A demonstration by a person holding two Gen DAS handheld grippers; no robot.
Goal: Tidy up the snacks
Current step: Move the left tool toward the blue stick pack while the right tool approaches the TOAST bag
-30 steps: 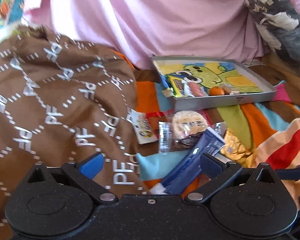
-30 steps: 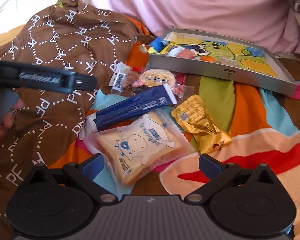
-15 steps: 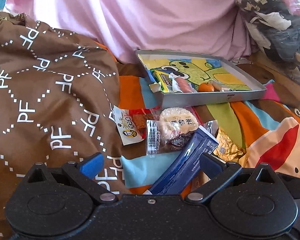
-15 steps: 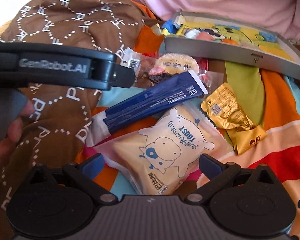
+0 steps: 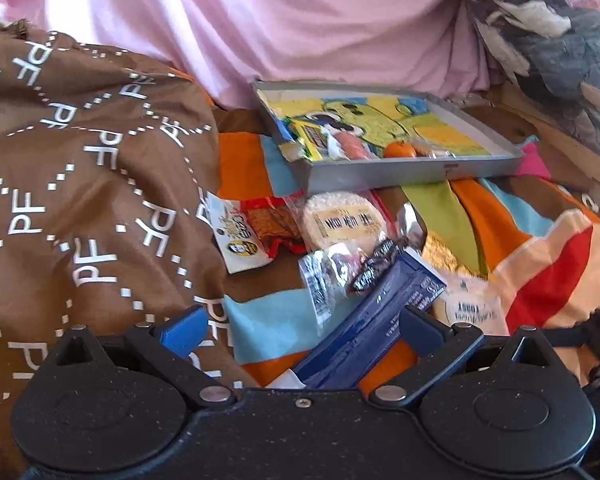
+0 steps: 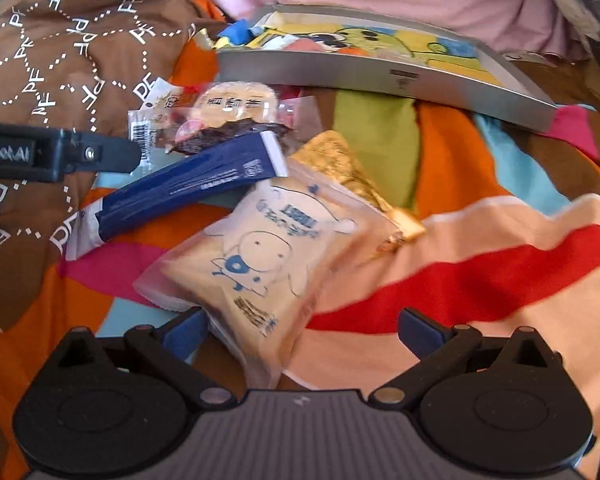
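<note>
A grey tray (image 5: 412, 170) with a cartoon print holds several small snacks (image 5: 340, 144) at its left end. In front of it, loose packets lie on the bed: a round cracker packet (image 5: 344, 220), a red-and-white packet (image 5: 240, 232) and a gold packet (image 6: 340, 160). My left gripper (image 5: 302, 326) is open, low over the long blue packet (image 5: 372, 320), whose near end lies between the fingers. My right gripper (image 6: 302, 328) is open around the near corner of the toast packet (image 6: 260, 252). A finger of the left gripper (image 6: 100, 154) shows at the left.
A brown blanket with white PF print (image 5: 80, 180) is heaped at the left. Pink cloth (image 5: 260, 20) rises behind the tray and a patterned bundle (image 5: 560, 40) sits at the far right. The striped colourful sheet (image 6: 480, 260) spreads to the right.
Both grippers have come lower and closer to the packets. The toast packet now sits further left between the right fingers. The left gripper's finger has drawn back leftward in the right wrist view.
</note>
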